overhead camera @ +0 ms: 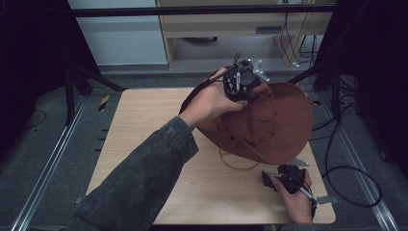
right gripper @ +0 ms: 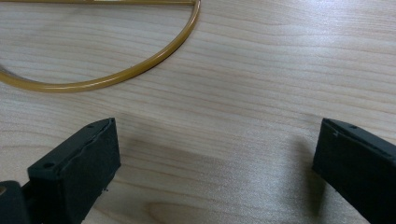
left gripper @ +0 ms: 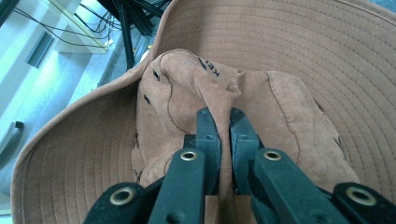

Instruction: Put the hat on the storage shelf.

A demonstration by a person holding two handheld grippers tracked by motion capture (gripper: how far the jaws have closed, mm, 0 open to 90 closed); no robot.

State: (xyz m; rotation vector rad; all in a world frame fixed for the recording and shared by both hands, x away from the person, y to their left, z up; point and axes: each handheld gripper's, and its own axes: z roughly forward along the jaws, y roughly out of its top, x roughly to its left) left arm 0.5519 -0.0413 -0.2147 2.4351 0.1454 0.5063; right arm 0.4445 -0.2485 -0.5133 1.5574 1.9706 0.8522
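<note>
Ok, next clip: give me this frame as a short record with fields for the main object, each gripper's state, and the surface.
main object: brown hat, wide brim, tilted up off the table
left gripper: shut on a fold of the hat's crown, holding it up
right gripper: open, holding nothing, low over the table near the front right
cord: tan loop lying on the table under the hat
surface: light wooden table

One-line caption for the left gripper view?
Left gripper fingers pinch a fold of the brown hat crown.
</note>
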